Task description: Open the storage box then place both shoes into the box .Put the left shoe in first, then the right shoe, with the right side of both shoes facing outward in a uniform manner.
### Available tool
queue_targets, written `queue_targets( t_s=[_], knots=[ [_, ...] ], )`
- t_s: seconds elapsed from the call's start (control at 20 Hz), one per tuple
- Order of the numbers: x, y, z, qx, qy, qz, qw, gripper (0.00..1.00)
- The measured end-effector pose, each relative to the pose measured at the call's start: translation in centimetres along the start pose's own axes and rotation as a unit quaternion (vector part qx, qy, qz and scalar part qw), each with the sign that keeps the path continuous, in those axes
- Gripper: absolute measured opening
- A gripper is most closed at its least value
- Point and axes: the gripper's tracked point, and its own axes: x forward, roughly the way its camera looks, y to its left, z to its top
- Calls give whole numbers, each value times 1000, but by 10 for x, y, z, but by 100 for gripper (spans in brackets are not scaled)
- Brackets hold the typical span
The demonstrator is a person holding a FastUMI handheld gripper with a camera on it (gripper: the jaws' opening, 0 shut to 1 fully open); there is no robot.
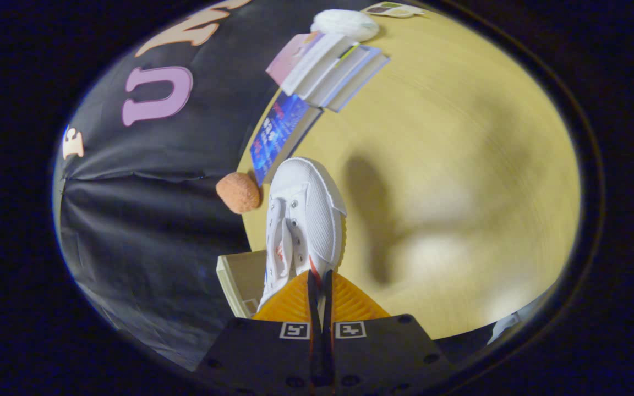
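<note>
So right now my fingers (320, 294) are pinched together on the heel end of the white shoe (306, 214), with just a thin strip of its collar caught between them, and the shoe looks to be lifted off the worktop (460, 165) judging by the shadow it throws off to the side. Its long axis runs straight out ahead of the fingers, toe pointing away from me toward the blue book (278, 135) and the stack of books (328, 69) beyond it. The laces face the black cloth side, the mesh flank faces the open worktop. What I take to be the storage box (240, 280) is the pale cardboard edge just beside and below the heel, on the lace side, close to the fingers. So the box sits nearer than the toe does. An orange fuzzy ball (238, 192) sits just next to the shoe, not touching as far as I can tell.
</note>
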Motion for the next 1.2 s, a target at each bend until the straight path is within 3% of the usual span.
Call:
queue_targets(
  t_s=[0.3, 0.5, 0.85, 1.0, 1.2],
  knots=[
    [17, 135, -62, -69, 44, 75, 994, 2],
    [53, 187, -114, -104, 89, 95, 986, 2],
    [108, 165, -169, -174, 102, 5, 979, 2],
    [117, 145, -169, -200, 94, -35, 975, 2],
    [120, 143, -167, -205, 78, -58, 974, 3]
  ],
)
